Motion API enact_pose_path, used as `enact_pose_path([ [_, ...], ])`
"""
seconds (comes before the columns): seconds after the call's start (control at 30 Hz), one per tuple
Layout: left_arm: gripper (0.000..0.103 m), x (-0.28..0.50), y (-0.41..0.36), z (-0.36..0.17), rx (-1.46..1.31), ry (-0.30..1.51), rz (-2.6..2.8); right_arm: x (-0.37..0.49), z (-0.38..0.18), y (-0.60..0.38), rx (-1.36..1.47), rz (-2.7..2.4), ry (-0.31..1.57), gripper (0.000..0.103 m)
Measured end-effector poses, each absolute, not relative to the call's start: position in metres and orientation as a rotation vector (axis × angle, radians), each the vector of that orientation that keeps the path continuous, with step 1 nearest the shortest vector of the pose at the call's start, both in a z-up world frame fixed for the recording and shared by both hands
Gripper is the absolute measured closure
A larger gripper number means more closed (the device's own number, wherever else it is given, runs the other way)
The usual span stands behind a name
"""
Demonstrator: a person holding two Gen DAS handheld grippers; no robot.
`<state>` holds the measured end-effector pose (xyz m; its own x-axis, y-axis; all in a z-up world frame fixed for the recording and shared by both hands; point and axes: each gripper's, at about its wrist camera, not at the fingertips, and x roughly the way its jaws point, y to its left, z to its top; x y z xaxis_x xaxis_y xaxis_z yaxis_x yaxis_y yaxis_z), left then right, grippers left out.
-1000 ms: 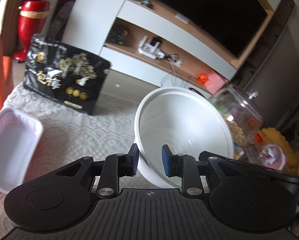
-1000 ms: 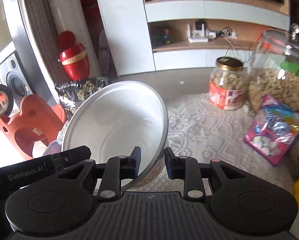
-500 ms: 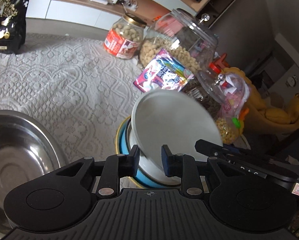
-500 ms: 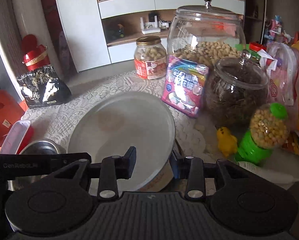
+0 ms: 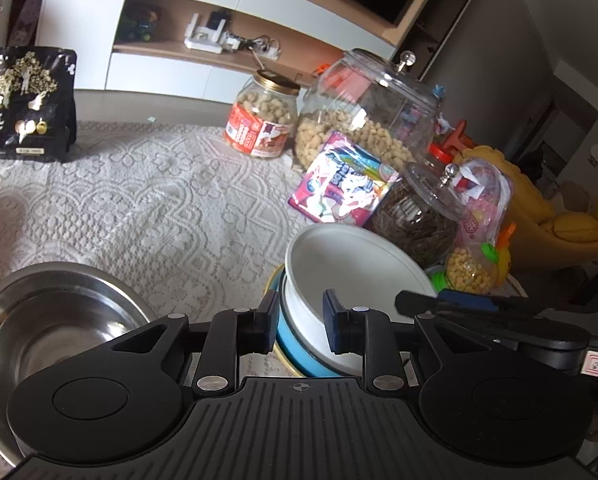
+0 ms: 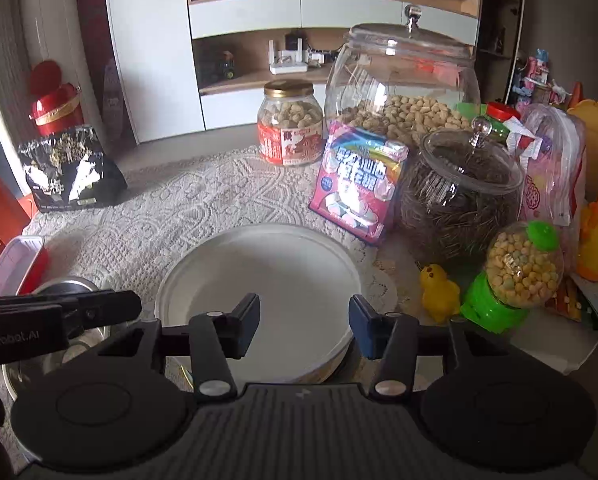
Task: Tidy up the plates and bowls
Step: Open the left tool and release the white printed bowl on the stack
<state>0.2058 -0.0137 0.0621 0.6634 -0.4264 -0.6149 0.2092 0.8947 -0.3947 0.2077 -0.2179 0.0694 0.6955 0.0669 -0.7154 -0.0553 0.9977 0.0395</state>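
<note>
Two tongs flank the white bowl [image 5: 355, 276]: left tongs [image 5: 301, 322] pinch its nine-o'clock rim, while right tongs [image 6: 303, 326], just opening, straddle its six-o'clock rim untouching.

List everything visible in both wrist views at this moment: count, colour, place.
white bowl: 1, white, nested on a stack with a blue-sided dish beneath
steel bowl: 1, silver, near left on lace cloth
black snack bag: 1, far left
red-labelled jar: 1, gold lid, far centre
large glass jar: 1, clear, holding nuts
small glass jar: 1, clear, dark contents
pink packet: 1, leaning on the jars
green dispenser: 1, right
yellow duck: 1, right
left gripper: black, astride the white bowl's rim
right gripper: black, jaws just opening, clear of the rim
</note>
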Motion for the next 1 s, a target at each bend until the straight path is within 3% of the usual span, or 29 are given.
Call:
enact_pose_path([
  [0.23, 0.077, 0.195, -0.014, 0.072, -0.252, 0.722, -0.354, 0.211, 0.053, -0.213, 0.012, 0.043, 0.869, 0.051],
  [0.83, 0.077, 0.199, -0.021, 0.053, -0.206, 0.772, -0.341, 0.184, 0.066, -0.215, -0.044, 0.061, 0.693, 0.051],
  [1.0, 0.077, 0.207, 0.026, 0.066, -0.324, 0.725, -0.313, 0.176, 0.074, -0.192, -0.018, 0.152, 0.656, 0.051],
])
